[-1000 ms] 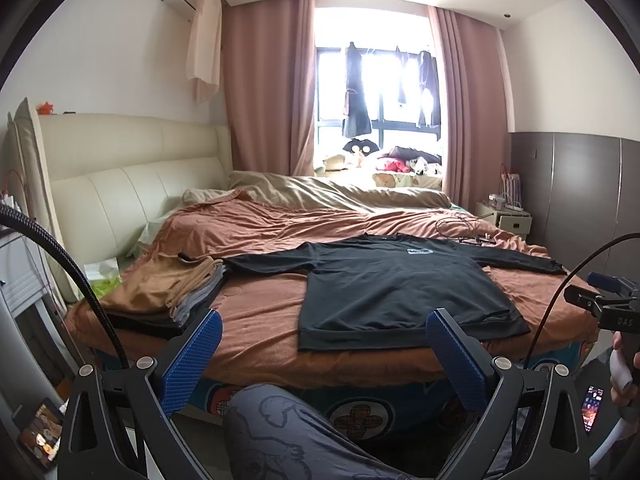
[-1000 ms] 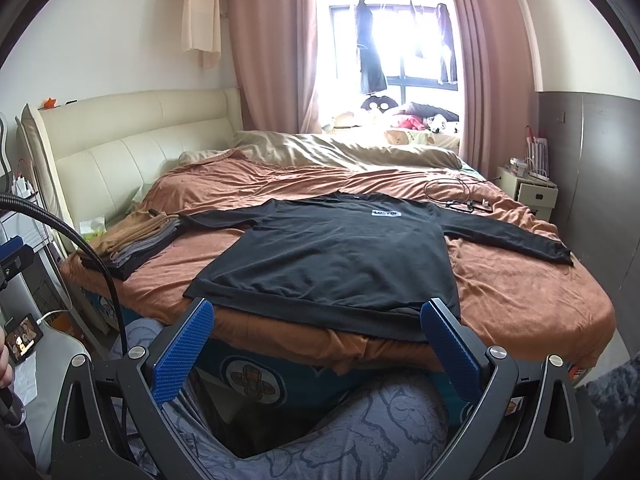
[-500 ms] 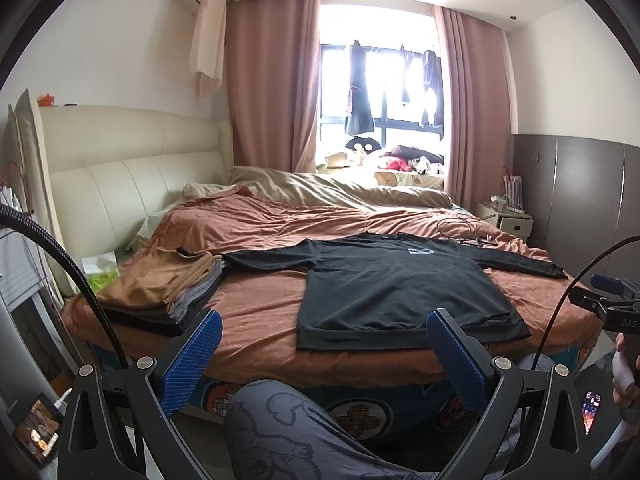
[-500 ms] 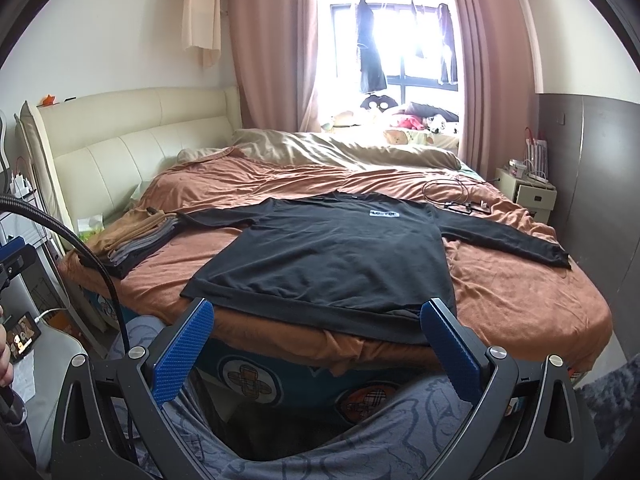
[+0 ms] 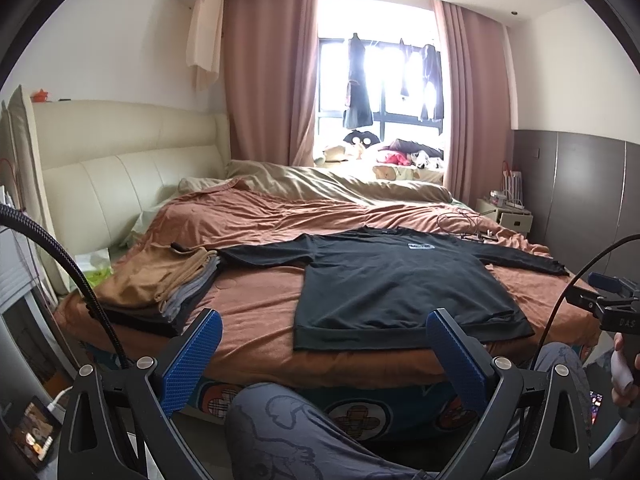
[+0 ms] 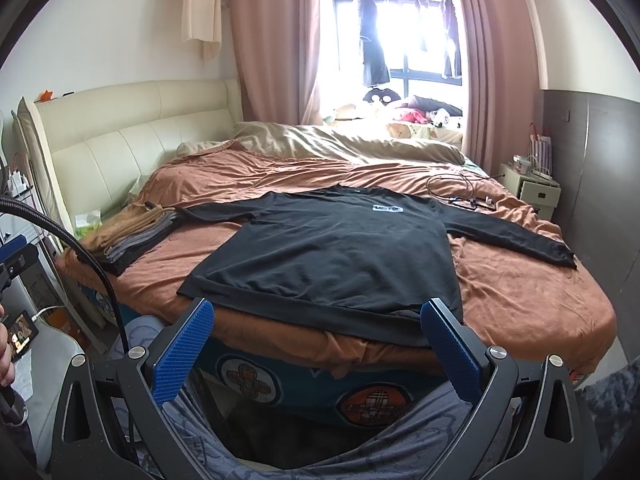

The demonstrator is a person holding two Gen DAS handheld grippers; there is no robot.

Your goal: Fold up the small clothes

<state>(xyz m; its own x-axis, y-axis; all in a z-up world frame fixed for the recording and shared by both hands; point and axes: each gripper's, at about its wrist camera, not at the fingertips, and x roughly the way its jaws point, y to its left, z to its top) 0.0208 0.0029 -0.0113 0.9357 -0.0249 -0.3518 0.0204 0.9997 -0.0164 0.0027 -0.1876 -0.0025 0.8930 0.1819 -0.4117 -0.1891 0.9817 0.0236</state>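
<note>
- Left wrist view: I see no container; the bed (image 5: 256,312), under a rust-brown cover, carries everything. A stack of folded clothes (image 5: 160,288), tan on top with grey and dark layers below, sits at its near left corner.
- My left gripper (image 5: 320,354) is released, its 2 blue pads spread wide with nothing between them, held short of the bed edge above a knee in patterned trousers (image 5: 288,428).
- The black long-sleeved shirt (image 5: 392,280) lies ahead of the gripper and slightly right, flat on the cover, hem toward me, both sleeves stretched out sideways, a small white label near the collar. Its left cuff reaches the stack.
- At the far right edge a hand (image 5: 624,372) holds the other tool's handle.
- Right wrist view: my right gripper (image 6: 316,352) is also released, pads wide apart and empty, just short of the shirt's hem.
- The black long-sleeved shirt (image 6: 340,252) is directly ahead, smooth, its hem at the bed's (image 6: 520,300) near edge.
- The stack of folded clothes (image 6: 132,236) lies to the left; cables (image 6: 456,192) lie on the cover beyond the right shoulder.
</note>
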